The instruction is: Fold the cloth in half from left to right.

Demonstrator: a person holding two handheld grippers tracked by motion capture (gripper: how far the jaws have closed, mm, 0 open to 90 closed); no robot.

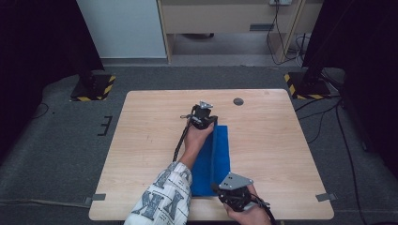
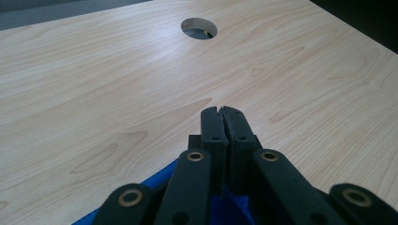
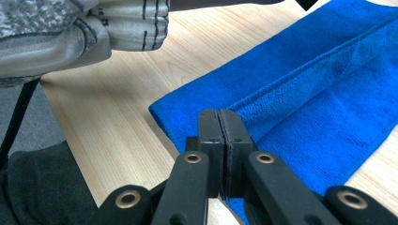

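High view: blue microfibre cloth (image 1: 217,161), folded into a long strip, lies mid-counter (image 1: 150,140) running toward the near edge. Left hand-held gripper (image 1: 210,123) is closed at its far end, right hand-held gripper (image 1: 221,191) closed at the near end; whether either actually pinches fabric I can't tell. Risk: a thin or one-layer grip slips out, so the fold opens or skews.

Cloth (image 1: 218,159) is lying lengthwise on the table (image 1: 150,140) right of centre, left gripper (image 1: 210,123) sitting at its far end, right gripper (image 1: 224,191) at its near end, cable hole (image 1: 238,101) lying beyond, right of the left gripper.
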